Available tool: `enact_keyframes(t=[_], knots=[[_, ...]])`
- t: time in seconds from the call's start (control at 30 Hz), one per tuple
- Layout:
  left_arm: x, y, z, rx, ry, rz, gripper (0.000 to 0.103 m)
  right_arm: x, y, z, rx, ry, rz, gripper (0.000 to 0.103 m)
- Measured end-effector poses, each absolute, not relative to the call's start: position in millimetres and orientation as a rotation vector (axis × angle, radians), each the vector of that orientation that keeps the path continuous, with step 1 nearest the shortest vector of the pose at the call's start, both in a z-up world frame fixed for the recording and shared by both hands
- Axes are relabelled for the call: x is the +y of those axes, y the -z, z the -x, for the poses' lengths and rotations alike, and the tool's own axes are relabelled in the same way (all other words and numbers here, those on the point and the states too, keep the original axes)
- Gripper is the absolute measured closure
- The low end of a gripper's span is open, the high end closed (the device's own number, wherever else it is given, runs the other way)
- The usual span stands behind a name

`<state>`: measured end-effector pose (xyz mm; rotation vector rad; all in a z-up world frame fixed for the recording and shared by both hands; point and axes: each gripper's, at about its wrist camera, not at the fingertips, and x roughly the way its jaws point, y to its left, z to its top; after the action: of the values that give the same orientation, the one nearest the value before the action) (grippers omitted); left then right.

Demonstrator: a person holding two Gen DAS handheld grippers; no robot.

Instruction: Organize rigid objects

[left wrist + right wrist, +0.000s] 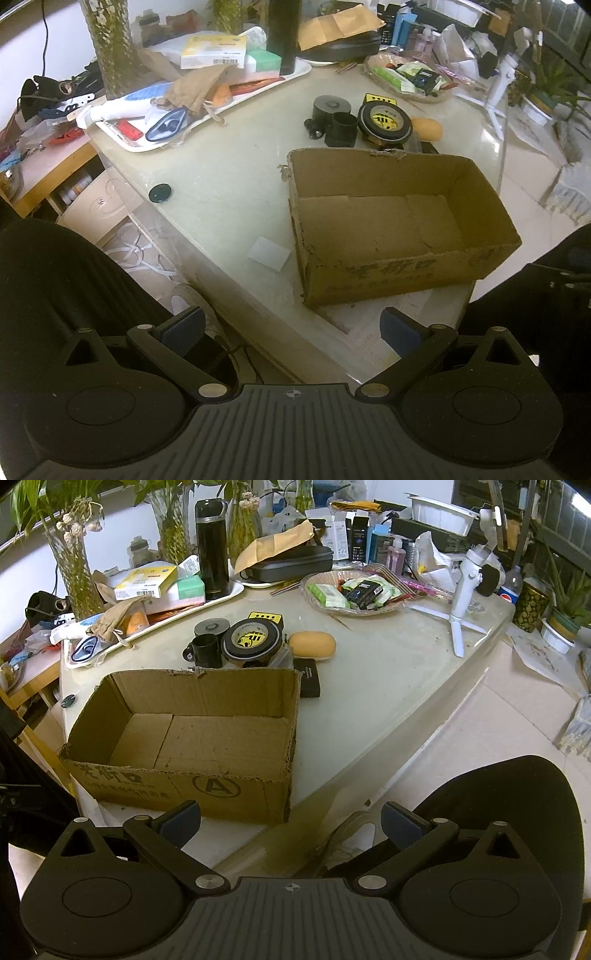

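Near the table's [369, 709] front edge sits an empty cardboard box [207, 734]. Behind it cluster black cylinders [207, 642], a round tin [253, 640] and a bun [312, 645]. Left gripper [291, 328] and right gripper [290, 818] hover released, holding nothing.

box [192, 734] open-topped; round tin [252, 641] crowds far wall.

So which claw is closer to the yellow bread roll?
Right, probably. The right claw sits at the cardboard box's near right corner, on the bread roll's side. The left claw sits off the box's left corner.
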<state>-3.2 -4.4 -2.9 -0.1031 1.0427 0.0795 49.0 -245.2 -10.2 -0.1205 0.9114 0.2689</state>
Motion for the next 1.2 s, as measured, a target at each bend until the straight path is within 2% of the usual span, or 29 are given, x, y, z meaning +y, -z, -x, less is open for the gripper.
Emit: enact_keyframes(t=[1.2], knots=[[-0.9, -1.2, 5.6, 0.993, -0.061, 0.138, 0.0, -245.0, 11.4, -48.5, 0.912, -0.271, 0.12, 0.0]])
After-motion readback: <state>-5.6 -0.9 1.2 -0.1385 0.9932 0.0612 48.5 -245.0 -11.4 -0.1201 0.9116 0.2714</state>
